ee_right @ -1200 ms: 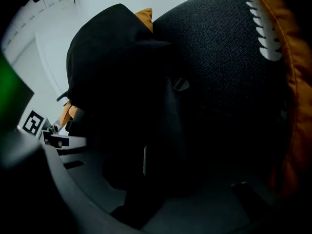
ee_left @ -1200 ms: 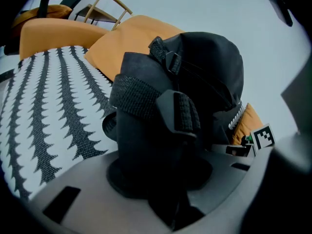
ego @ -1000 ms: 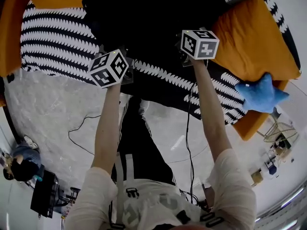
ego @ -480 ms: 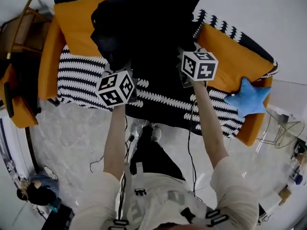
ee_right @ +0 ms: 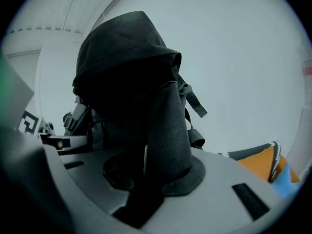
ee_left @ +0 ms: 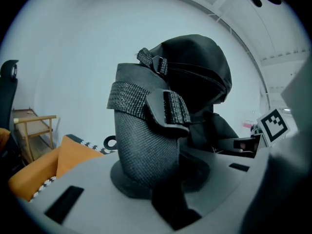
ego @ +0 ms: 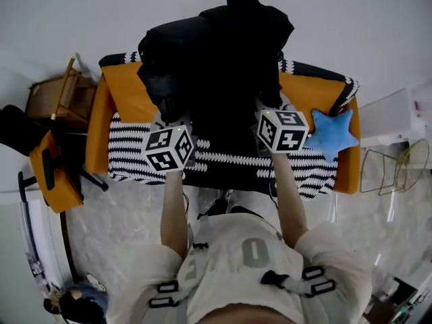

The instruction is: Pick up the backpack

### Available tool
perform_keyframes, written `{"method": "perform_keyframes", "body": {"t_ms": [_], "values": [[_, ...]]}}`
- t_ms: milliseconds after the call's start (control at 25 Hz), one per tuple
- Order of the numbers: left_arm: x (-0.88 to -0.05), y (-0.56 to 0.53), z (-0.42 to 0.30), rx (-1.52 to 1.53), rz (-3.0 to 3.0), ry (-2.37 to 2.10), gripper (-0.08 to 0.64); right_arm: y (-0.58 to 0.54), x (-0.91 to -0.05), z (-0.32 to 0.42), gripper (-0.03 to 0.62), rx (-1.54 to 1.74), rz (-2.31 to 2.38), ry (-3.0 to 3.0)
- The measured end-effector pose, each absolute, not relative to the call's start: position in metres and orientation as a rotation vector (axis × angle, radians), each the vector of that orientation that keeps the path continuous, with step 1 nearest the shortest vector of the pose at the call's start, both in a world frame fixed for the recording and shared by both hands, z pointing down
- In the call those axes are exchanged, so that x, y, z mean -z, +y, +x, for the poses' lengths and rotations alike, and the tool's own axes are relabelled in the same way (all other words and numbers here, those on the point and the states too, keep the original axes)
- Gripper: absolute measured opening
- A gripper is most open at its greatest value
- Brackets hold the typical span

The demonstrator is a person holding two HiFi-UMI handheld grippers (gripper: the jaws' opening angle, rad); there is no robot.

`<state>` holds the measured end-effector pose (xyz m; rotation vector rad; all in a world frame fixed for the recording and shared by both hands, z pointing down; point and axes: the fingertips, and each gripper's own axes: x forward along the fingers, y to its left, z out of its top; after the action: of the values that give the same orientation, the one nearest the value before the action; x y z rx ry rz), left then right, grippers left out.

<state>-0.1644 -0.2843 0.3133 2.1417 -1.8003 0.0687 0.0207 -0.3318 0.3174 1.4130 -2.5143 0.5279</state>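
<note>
Since half a second ago the black backpack (ego: 216, 52) has come up higher over the orange sofa (ego: 118, 96), and its top now shows against the white wall (ego: 351, 25). In the head view the marker cubes (ego: 169, 148) hide both sets of jaws. The gripper views show them: the left tool (ee_left: 155, 177) is clamped on a mesh shoulder strap (ee_left: 141, 145), and the right tool (ee_right: 146, 172) grips the other strap (ee_right: 168, 135). The head view alone shows the blue star cushion (ego: 329, 135) whole.

Lounge-style room, sparse, staged look. Orange sofa (ego: 120, 103) against bare white wall (ego: 88, 19), black-and-white zigzag throw (ego: 128, 148), blue star cushion (ego: 329, 135). Wooden chair (ego: 62, 94) beside sofa. Orange office chair (ego: 55, 175) at left. Glossy marble-look floor (ego: 115, 218).
</note>
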Motion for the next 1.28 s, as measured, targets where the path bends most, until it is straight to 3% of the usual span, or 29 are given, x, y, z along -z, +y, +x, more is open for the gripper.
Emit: {"method": "perform_keyframes", "body": {"t_ms": [240,680,1280], "values": [[-0.281,-0.229,-0.113,-0.101,2.223,-1.756,0.094,-0.257,-0.287,0.077,0.106,-0.514,1.540,-2.513],[-0.295,-0.134,-0.065,-0.154,2.327,-1.638,0.095,-0.138,-0.303,0.127,0.106,-0.556,1.665,-2.464],[-0.285,-0.104,-0.045,-0.141,2.387,-1.630,0.095,-0.102,-0.297,0.146,0.106,-0.525,1.734,-2.460]]}}
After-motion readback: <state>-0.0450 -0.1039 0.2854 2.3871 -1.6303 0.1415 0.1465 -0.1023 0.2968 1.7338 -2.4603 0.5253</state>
